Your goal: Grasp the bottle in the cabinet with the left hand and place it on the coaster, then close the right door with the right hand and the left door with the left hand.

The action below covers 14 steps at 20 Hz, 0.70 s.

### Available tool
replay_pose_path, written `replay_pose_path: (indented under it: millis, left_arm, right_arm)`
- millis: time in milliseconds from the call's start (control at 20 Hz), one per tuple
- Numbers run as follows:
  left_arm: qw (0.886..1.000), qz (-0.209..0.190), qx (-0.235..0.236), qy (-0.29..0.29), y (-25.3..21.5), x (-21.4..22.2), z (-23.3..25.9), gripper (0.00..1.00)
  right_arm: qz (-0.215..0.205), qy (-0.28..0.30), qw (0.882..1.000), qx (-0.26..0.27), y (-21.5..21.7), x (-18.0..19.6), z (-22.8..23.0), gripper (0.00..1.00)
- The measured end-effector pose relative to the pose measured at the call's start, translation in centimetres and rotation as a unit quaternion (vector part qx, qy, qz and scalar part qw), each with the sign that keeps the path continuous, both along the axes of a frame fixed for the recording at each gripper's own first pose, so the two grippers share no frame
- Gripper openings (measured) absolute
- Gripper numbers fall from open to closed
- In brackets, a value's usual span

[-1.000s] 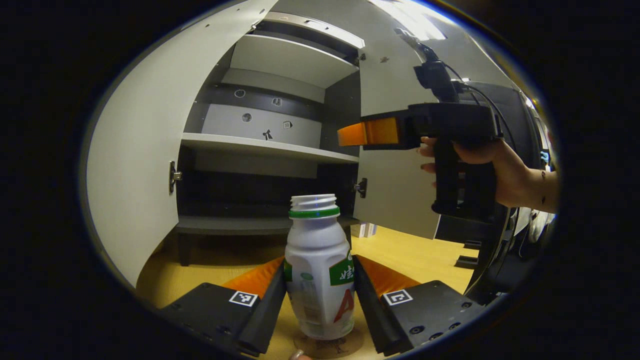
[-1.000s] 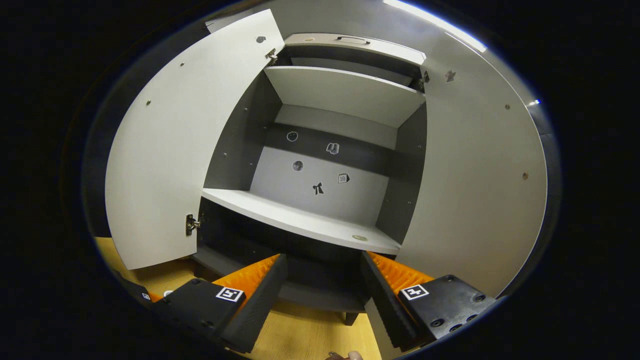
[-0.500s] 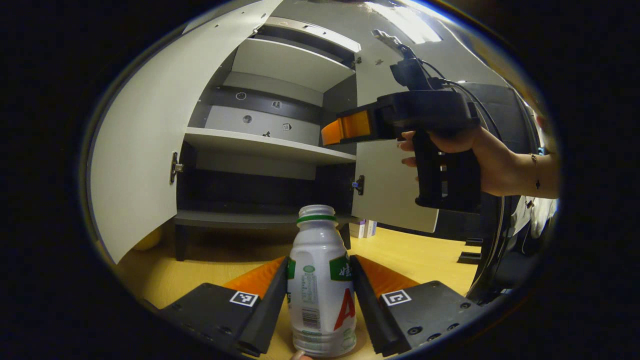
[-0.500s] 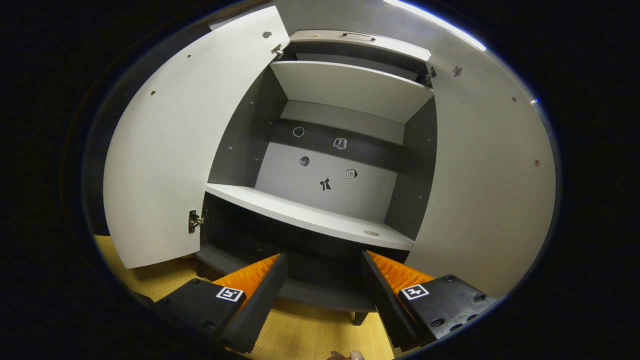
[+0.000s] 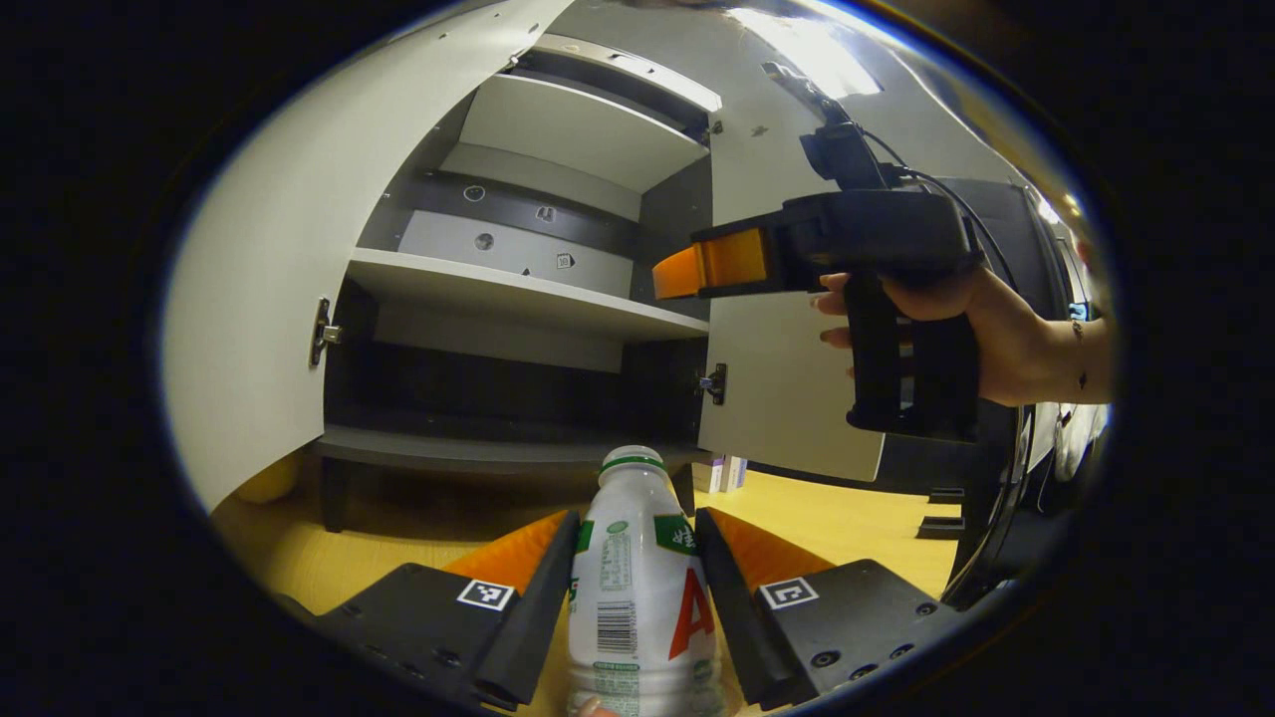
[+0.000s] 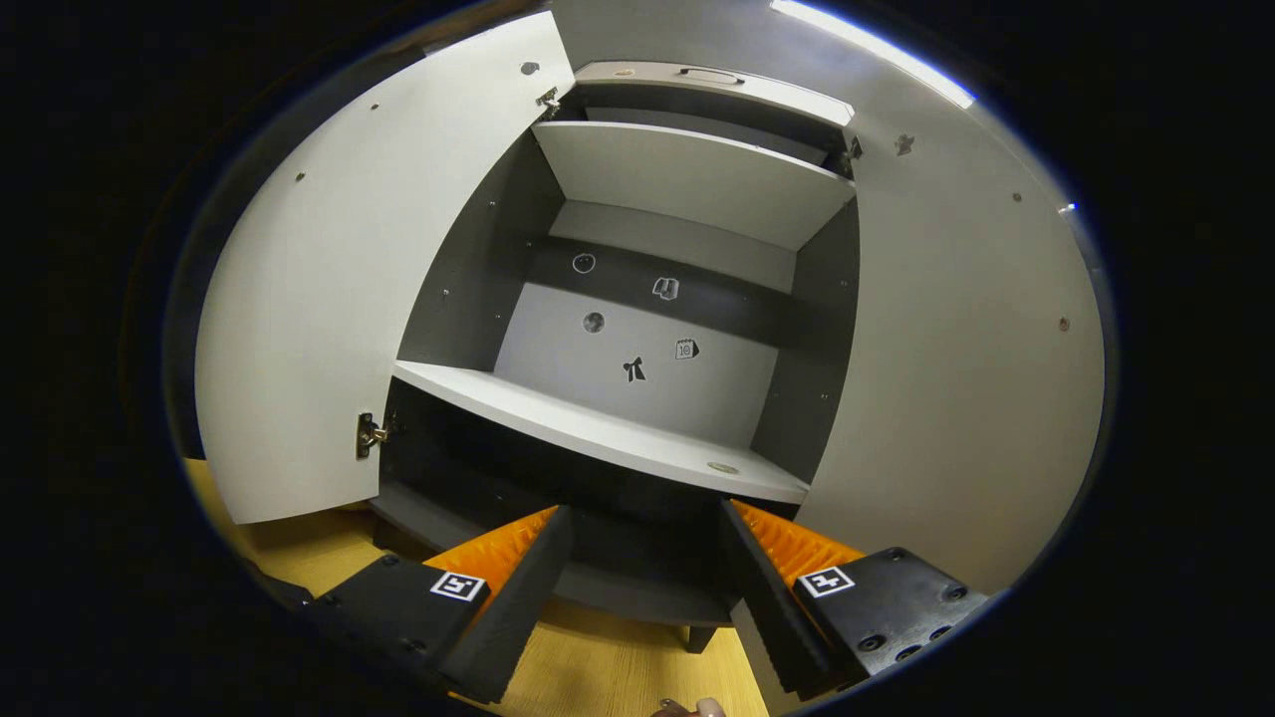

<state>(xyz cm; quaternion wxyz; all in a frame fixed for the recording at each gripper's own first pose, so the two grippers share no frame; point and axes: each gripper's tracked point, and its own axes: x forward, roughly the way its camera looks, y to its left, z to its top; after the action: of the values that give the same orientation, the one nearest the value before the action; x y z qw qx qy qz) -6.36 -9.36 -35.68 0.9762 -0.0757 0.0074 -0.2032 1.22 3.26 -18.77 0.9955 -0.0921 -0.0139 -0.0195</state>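
Observation:
A white bottle point(image 5: 642, 588) with a green neck ring and no cap stands upright between my left gripper's fingers, which press on both its sides; my left gripper point(image 5: 637, 597) is shut on it just above the wooden table point(image 5: 847, 518). Behind it the cabinet point(image 5: 518, 299) stands with its left door point(image 5: 259, 299) and right door point(image 5: 787, 398) swung open. A hand holds my right gripper point(image 5: 697, 269) in the air in front of the right door. In the right gripper view, my right gripper point(image 6: 642, 588) is open and faces the cabinet's bare middle shelf point(image 6: 598, 428), between the left door point(image 6: 329, 299) and right door point(image 6: 956, 349).
Small boxes point(image 5: 722, 473) sit on the table behind the right door. A yellow object point(image 5: 264, 483) lies under the left door's lower edge. Dark furniture point(image 5: 996, 518) stands at the right. Small stickers point(image 6: 637, 339) dot the cabinet's back wall.
In the left gripper view the bottle has sunk lower and come nearer, still between the fingers. The right gripper drifted left, then slightly back right and up. The doors have stayed open.

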Motion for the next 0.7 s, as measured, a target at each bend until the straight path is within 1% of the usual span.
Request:
replay_pose_path:
  millis: [200, 400, 550, 700]
  left_arm:
    - [1.000, -0.007, -0.008, 0.009, -0.5, -0.3, 0.3, 0.74]
    - [1.000, -0.006, 0.005, -0.009, 0.0, -0.4, 2.6, 0.74]
    - [1.000, -0.003, 0.008, -0.016, 0.4, -0.1, 3.9, 0.74]
    - [1.000, 0.004, -0.002, -0.016, 0.8, 0.2, 4.6, 0.74]
  right_arm:
    - [-0.001, 0.022, 1.000, -0.002, -0.5, 0.3, -1.6, 0.98]
    - [-0.003, 0.032, 0.999, 0.006, -1.3, 0.4, -1.9, 0.98]
    - [0.009, 0.047, 0.999, 0.014, -0.9, -0.1, -2.1, 0.98]
    - [0.015, 0.058, 0.998, 0.017, -1.0, -1.0, -2.0, 0.98]
